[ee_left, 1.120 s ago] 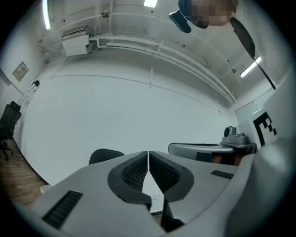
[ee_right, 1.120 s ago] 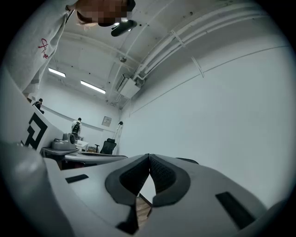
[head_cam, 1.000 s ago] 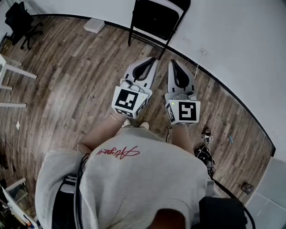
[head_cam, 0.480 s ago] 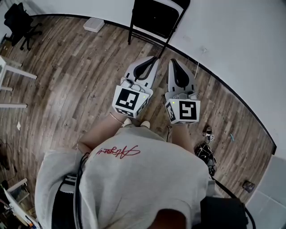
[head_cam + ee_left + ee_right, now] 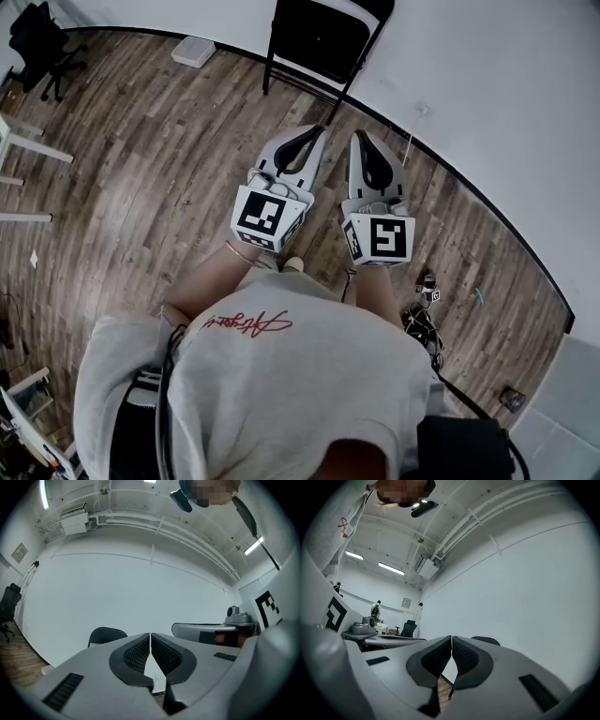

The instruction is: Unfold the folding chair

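A black folding chair leans folded against the white wall at the top of the head view. Its rounded back peeks over the jaws in the left gripper view and shows as the chair top in the right gripper view. My left gripper is shut and empty, pointing toward the chair from a short way off. Beside it, my right gripper is shut on nothing too. Neither gripper touches the chair.
Wood floor spreads to the left. A white table leg and a black office chair stand at far left, with a white box by the wall. Cables and small parts lie on the floor at right.
Both grippers have drifted slightly nearer the chair together; the chair sits a touch closer in view. Jaws stay shut.
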`<move>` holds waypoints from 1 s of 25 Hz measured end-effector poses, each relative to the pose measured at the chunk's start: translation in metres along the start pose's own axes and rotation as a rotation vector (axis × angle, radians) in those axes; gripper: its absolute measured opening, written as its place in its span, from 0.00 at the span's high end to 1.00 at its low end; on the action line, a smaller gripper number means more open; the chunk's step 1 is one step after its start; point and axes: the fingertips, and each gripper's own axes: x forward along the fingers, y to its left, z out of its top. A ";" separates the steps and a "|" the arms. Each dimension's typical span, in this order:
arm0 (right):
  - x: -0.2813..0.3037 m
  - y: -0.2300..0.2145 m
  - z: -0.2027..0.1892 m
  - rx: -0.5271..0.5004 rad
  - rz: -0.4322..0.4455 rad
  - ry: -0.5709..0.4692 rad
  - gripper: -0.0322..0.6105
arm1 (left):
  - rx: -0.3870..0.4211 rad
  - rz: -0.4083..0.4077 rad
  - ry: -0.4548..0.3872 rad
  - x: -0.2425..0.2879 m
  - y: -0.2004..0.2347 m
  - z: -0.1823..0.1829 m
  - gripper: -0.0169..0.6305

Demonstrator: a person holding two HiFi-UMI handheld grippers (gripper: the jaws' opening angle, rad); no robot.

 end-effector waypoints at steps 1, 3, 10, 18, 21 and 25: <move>0.001 -0.004 -0.002 0.002 0.003 0.001 0.92 | -0.002 0.007 0.002 0.003 0.000 -0.002 0.94; 0.006 -0.013 -0.008 0.003 0.008 0.010 0.92 | -0.005 0.021 0.006 0.012 0.002 -0.007 0.94; 0.050 -0.047 -0.043 0.009 0.009 0.047 0.92 | -0.014 0.017 0.024 0.061 0.025 -0.033 0.94; 0.194 -0.144 -0.093 -0.022 -0.017 0.078 0.92 | 0.025 -0.076 0.050 0.223 0.101 -0.082 0.94; 0.256 -0.190 -0.104 -0.037 -0.053 0.111 0.92 | 0.040 -0.119 0.089 0.289 0.136 -0.091 0.94; 0.315 -0.247 -0.122 -0.055 -0.088 0.165 0.92 | 0.046 -0.149 0.118 0.361 0.171 -0.097 0.94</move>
